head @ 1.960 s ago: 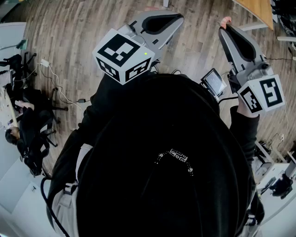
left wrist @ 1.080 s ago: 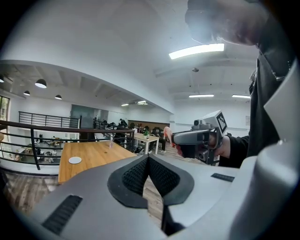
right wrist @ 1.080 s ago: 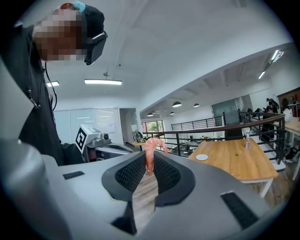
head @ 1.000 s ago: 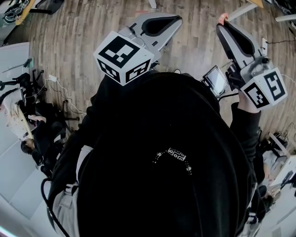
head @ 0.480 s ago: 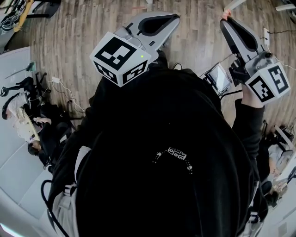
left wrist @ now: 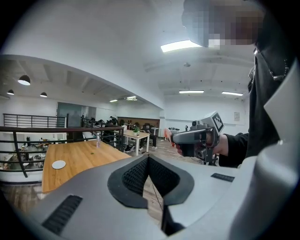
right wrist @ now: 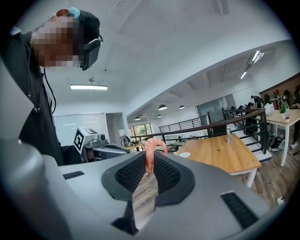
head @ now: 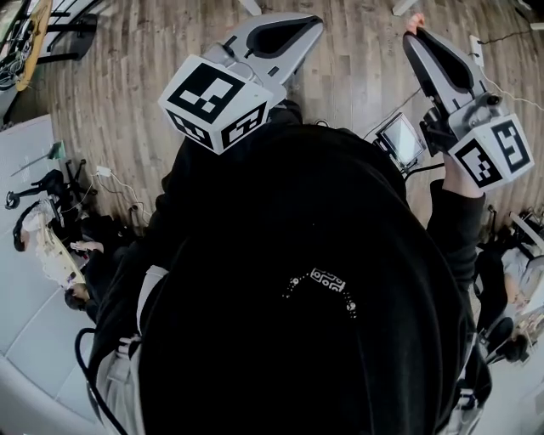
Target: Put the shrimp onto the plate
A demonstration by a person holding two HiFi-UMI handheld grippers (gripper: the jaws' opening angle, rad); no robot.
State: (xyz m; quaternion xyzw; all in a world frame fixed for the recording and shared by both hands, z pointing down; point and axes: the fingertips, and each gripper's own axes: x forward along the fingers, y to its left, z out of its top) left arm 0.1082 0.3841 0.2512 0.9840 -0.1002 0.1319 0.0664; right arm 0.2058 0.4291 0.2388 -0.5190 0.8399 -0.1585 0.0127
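Observation:
A pink curled shrimp (right wrist: 151, 151) is pinched between the black pads of my right gripper (right wrist: 150, 161), its tail sticking up past the tips. In the head view the shrimp (head: 414, 19) shows as a pink bit at the tip of my right gripper (head: 415, 36), raised at the upper right. My left gripper (head: 314, 21) is held up beside it, shut with nothing in it; its pads meet at the tip (left wrist: 148, 157). A small white plate (left wrist: 58, 164) lies on a long wooden table (left wrist: 79, 157) some way off, the plate (right wrist: 184, 154) also seen past the shrimp.
I stand on a wood-plank floor (head: 136, 85). A small screen (head: 399, 140) sits near my feet, with cables and chairs (head: 51, 238) at the left. A bottle (right wrist: 228, 135) stands on the wooden table (right wrist: 225, 157). Railings and further desks (left wrist: 136, 137) lie behind.
Both grippers stay raised in front of me and have shifted slightly up in the view while the floor slides beneath. The shrimp remains at the right gripper's tip.

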